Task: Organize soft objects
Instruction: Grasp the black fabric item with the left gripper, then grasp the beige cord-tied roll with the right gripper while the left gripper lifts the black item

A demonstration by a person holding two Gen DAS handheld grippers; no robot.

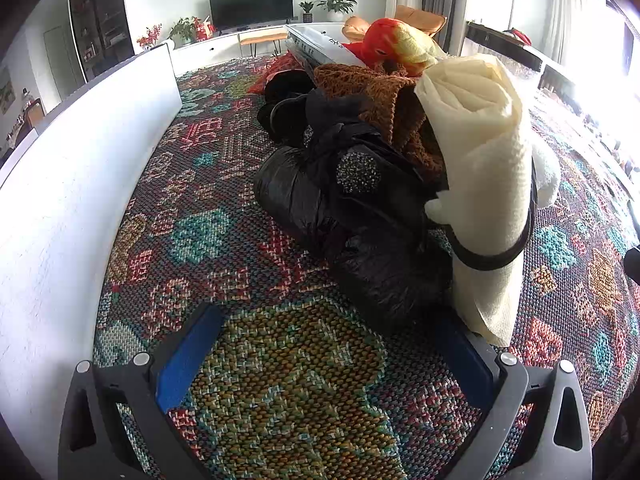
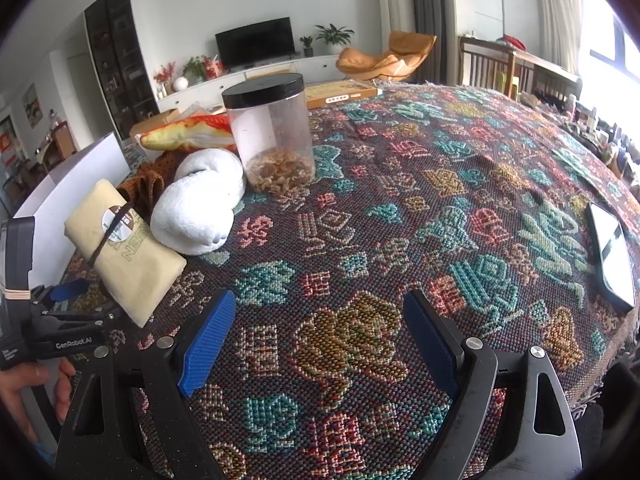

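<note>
**Soft things heaped at one end, both grippers empty**

The left gripper had its jaws spread wide with nothing between them but patterned cloth. One blue pad showed clearly at about 8 o'clock; the other was partly hidden behind the foot of the cream cloth roll. That roll, bound by a dark band, stood at about 2 o'clock from the jaws, its lower end just beside or perhaps touching the right-hand finger; which, I could not tell. At 12 o'clock, near the jaws but clear of them, lay a shiny black bundle with dark fabric over it. Beyond it at 1 o'clock came a brown knitted piece, then a red and yellow plush toy on top at the far end. A white box wall ran along from 9 to 11 o'clock.

The right gripper was likewise wide open and empty, over a bare stretch of the surface. The heap sat well away at 10 to 11 o'clock: the roll nearest, a white fluffy item touching it, the knit behind. A lidded clear jar stood at 12 o'clock, a phone at 3 o'clock.

As a judgement, the task looked barely under way: the soft things lay loosely piled beside the box, none seen inside it, and none gripped. The roll seemed the likeliest first pick for the left jaws.
</note>
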